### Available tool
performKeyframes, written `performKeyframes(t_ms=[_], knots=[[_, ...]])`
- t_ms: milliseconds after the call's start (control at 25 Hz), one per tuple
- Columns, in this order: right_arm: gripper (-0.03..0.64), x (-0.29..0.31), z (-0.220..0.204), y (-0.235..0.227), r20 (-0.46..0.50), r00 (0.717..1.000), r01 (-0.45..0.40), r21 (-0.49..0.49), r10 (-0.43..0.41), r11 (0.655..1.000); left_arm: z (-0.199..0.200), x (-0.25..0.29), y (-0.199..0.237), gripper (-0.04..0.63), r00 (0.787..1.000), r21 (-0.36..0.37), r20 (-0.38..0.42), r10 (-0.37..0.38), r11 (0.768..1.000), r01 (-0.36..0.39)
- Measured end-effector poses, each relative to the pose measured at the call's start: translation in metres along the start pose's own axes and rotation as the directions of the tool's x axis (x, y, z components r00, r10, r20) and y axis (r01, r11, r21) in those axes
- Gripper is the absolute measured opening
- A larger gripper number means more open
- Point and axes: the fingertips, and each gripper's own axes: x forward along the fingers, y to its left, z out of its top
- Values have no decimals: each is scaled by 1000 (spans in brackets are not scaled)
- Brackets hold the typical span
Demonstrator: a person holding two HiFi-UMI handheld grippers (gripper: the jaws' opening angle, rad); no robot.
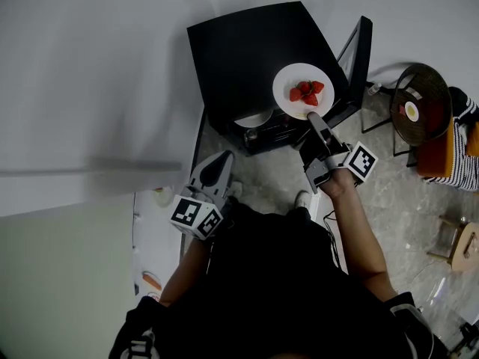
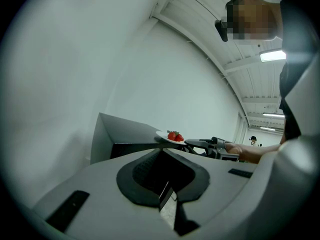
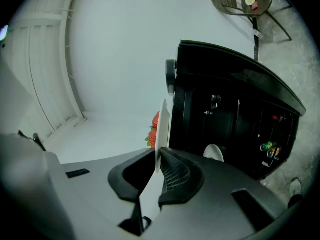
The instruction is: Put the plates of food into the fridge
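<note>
Right gripper (image 3: 156,171): jaws clenched on rim of white plate (image 3: 162,129), plate edge-on between pads, extending ahead of jaws. Strawberries (image 1: 307,92) on plate, beyond jaw tips. Black mini fridge (image 1: 239,58) ahead of jaws, door open; 2nd white plate (image 3: 214,153) inside. Left gripper (image 2: 167,196): jaws together, nothing between them.

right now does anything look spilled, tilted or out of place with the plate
Nothing stands out. The right tongs grip the white plate by its rim, it sits roughly level, and the strawberries are heaped on it with none spilled in view.
</note>
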Motion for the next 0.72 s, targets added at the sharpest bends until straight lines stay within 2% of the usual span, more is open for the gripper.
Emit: performKeyframes(t_ms=[200, 440, 720], knots=[[46, -8, -6, 7, -42, 998, -35, 54, 37, 998, 3, 16, 2, 25, 1000, -4, -17, -17, 1000, 17], [43, -2, -3, -3, -58, 998, -36, 60, 39, 998, 1, 51, 21, 25, 997, -12, -46, -65, 998, 64], [43, -71, -31, 16, -75, 996, -53, 45, 56, 998, -11, 24, -23, 25, 992, 15, -63, -108, 994, 109]])
